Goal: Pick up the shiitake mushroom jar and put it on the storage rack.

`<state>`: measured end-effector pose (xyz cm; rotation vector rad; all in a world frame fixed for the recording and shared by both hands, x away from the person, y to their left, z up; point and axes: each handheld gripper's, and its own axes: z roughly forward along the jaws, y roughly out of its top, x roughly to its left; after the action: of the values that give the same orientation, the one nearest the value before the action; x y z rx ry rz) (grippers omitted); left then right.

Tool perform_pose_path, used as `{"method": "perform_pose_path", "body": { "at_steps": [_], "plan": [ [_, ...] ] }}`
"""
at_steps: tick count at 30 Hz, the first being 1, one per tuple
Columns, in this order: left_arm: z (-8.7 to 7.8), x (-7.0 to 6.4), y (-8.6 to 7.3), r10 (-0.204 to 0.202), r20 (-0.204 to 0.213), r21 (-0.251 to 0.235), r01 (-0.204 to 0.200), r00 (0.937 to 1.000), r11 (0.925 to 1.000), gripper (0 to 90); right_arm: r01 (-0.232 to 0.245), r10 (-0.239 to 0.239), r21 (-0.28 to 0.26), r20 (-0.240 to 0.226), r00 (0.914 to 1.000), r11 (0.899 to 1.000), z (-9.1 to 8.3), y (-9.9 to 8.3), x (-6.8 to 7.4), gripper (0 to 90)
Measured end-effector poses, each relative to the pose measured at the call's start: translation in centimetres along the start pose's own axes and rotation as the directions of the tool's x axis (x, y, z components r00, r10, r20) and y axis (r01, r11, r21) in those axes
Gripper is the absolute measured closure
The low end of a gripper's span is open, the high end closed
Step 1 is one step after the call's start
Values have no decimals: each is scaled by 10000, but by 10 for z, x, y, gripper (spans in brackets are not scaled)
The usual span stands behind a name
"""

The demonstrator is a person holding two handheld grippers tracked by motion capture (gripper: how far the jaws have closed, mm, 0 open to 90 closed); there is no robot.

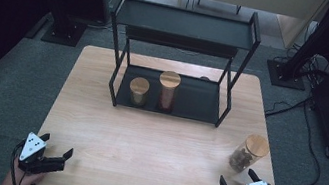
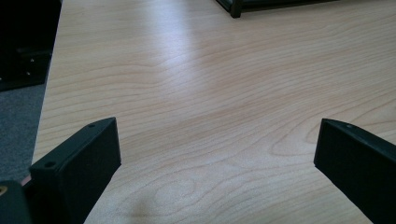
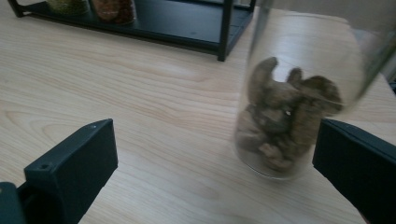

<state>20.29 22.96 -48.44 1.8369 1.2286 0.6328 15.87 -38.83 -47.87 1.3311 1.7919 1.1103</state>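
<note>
The high view looks steeply down over the light wooden table (image 1: 144,140) toward the black metal two-tier shelf (image 1: 184,25), whose base both low, close gripper views also face.

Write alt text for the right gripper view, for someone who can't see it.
A clear glass jar of brown chunks stands on a wooden table, just ahead of the open right gripper and close to its right-hand jaw. A black shelf holding two more jars sits farther back.
</note>
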Motion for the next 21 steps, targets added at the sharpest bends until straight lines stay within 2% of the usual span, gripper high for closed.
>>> {"method": "perform_pose_path", "body": {
  "at_steps": [3, 11, 14, 17, 21],
  "plan": [
    [0, 0, 0, -4, -11, -1, 4, 10000, 10000, 6, -7, 6, 18, 124, 9999, 10000, -2, -1, -5, 0],
    [0, 0, 0, -5, -42, 10, 5, 10000, 10000, 6, -107, 99, 124, 614, 9981, 9999, -10, -5, -30, 0],
    [0, 0, 0, 2, -55, 23, -2, 10000, 10000, 6, 17, -32, 192, 815, 9967, 9998, -10, -6, -37, 0],
    [0, 0, 0, 5, -68, 29, -5, 10000, 10000, 6, 153, -173, 235, 886, 9959, 9996, -11, -7, -44, 0],
    [0, 0, 0, -5, -78, 32, 5, 10000, 10000, 6, -8, -8, 233, 687, 9976, 9997, -13, -7, -54, 0]
  ]
}}
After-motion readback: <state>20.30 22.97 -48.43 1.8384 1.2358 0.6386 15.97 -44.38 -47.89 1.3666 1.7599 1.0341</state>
